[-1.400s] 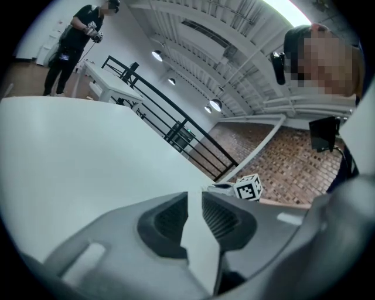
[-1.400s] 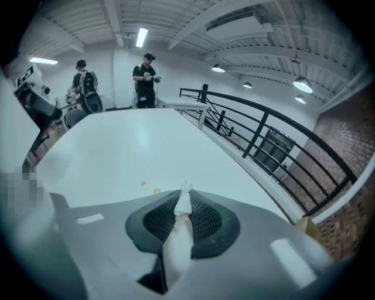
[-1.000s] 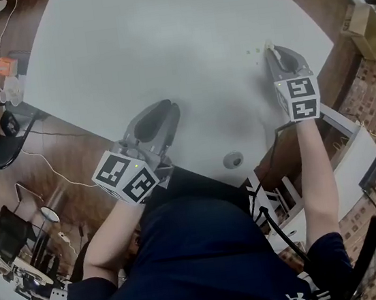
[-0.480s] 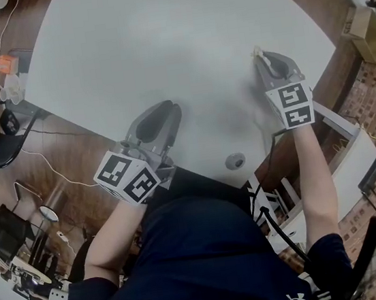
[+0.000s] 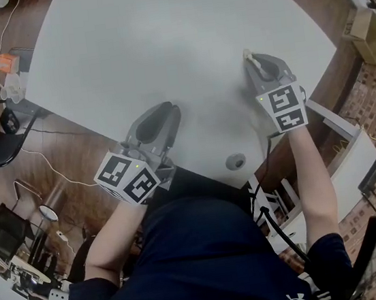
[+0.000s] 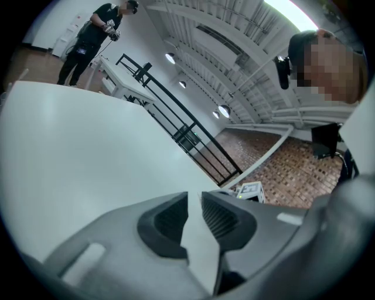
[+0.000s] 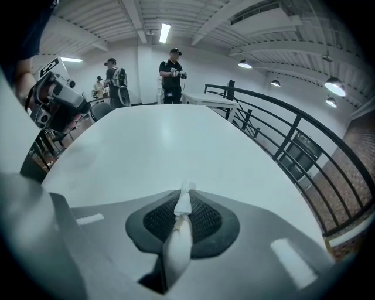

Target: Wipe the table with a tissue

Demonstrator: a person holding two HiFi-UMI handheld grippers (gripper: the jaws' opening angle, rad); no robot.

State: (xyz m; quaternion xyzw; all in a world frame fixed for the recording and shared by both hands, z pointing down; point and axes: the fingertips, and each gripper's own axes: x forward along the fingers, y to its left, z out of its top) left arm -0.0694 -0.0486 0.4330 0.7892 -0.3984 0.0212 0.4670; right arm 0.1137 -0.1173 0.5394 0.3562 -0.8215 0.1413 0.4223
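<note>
Overhead, I see my right gripper [image 5: 247, 58] on the white table [image 5: 158, 26], tissue [image 5: 246, 54] at its tip, and my left gripper [image 5: 169, 108] by the near edge. Left gripper view: jaws slightly apart, table showing between. Right gripper view: jaws pinching the tissue.

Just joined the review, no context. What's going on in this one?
A person is working over a white table with a handheld gripper in each hand. The right gripper is shut on a bunched white tissue and is angled down at the table's right side, apparently mid-wipe. The left gripper sits near the table's near edge with its jaws slightly apart and nothing between them.
</note>
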